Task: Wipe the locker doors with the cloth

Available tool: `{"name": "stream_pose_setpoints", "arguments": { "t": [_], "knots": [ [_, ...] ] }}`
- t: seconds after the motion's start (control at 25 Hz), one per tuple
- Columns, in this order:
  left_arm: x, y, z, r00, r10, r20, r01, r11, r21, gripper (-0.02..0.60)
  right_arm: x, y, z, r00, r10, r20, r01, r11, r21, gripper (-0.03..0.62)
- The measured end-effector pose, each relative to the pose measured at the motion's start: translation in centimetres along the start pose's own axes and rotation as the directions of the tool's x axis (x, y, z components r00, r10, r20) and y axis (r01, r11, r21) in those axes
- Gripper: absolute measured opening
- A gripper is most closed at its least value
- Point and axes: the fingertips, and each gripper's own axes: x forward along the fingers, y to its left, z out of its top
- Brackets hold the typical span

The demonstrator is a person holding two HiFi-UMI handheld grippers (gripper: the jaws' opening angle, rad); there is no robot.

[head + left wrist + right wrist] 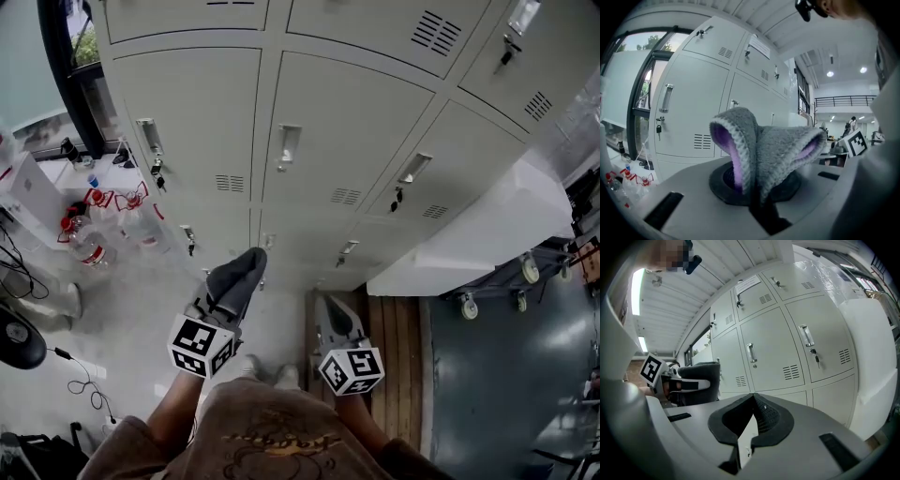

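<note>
Locker doors point(347, 141) filled the view ahead, their handles standing proud of the faces. A white cabinet point(478, 234) butted the bank's right edge, and bottles point(94, 234) cluttered the floor at left. Left gripper point(232, 286) was clamped on the grey cloth point(239, 272), which folded upward, clear of the doors. Right gripper point(336, 314) was pinched closed with nothing in it, just beside the left.
</note>
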Motion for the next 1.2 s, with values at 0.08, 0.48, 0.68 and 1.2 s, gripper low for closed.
{"name": "stream_pose_setpoints", "arguments": {
  "t": [0.08,0.48,0.68,1.2],
  "knots": [
    [0.5,-0.3,0.4,1.0,0.016,-0.003,-0.016,0.999,0.043,0.038,0.2,-0.5,0.2,1.0,0.013,0.003,-0.013,1.0,-0.002,-0.002],
    [4.2,-1.5,8.2,0.998,0.032,0.046,-0.047,0.926,0.374,0.038,0.3,-1.8,0.2,0.999,0.054,0.01,-0.054,0.998,0.017,-0.002],
    [5.6,-0.8,15.4,0.99,0.045,0.134,-0.11,0.837,0.536,0.038,0.5,-1.8,0.5,0.997,0.069,0.017,-0.07,0.997,0.017,-0.002],
    [8.7,-0.2,29.2,0.955,0.083,0.285,-0.28,0.57,0.773,0.038,1.3,-1.7,0.9,0.995,0.095,0.015,-0.095,0.995,0.021,-0.002]
  ]
}}
